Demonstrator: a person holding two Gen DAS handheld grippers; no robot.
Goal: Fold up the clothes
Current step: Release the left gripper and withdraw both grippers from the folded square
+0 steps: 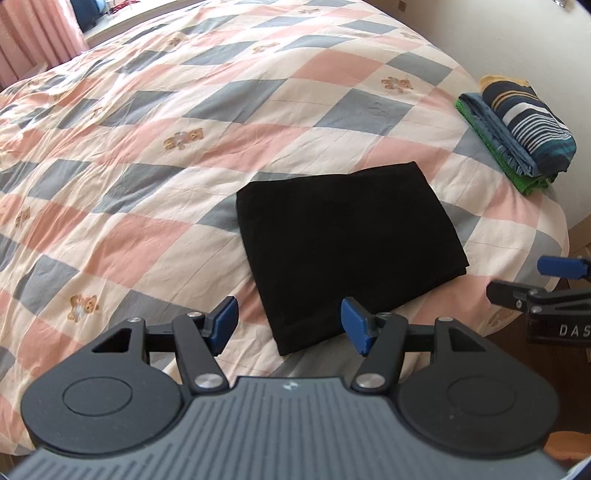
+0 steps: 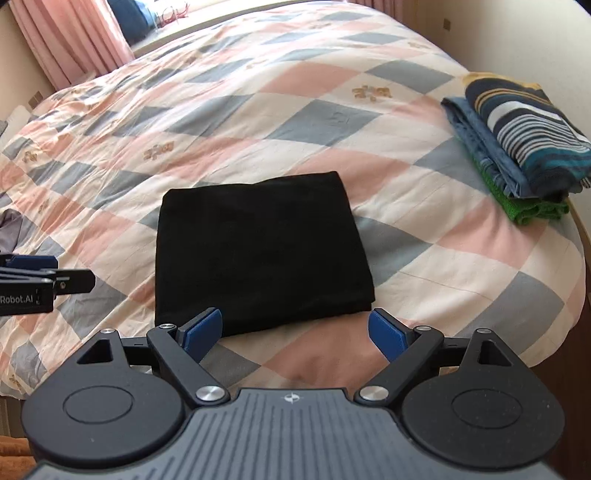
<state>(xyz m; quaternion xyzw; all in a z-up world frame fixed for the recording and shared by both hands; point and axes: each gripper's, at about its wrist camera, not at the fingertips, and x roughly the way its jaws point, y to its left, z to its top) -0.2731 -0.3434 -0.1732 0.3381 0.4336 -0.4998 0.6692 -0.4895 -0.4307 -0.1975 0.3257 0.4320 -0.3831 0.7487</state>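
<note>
Black garment (image 1: pixel 343 251) lies folded near bed's (image 1: pixel 155 155) near edge, fold apparently finished. Left gripper (image 1: pixel 290 323) and right gripper (image 2: pixel 295 332) released, empty, above it. Next: carry to folded stack (image 2: pixel 517 147) at right corner.

At the right edge of the left wrist view we see only a blue pad and a black link of the right gripper (image 1: pixel 561 280); its lettering breaks off at the frame. At the left edge of the right wrist view the left gripper (image 2: pixel 33 277) is likewise cut. The green cloth (image 2: pixel 532 210) lies mostly hidden beneath the striped stack (image 2: pixel 524 136). The grey fabric (image 2: pixel 13 230) at mid left runs out of frame. The dark blue shape (image 2: pixel 127 16) by the pink curtains (image 2: pixel 70 40), upper left, we cannot identify.
</note>
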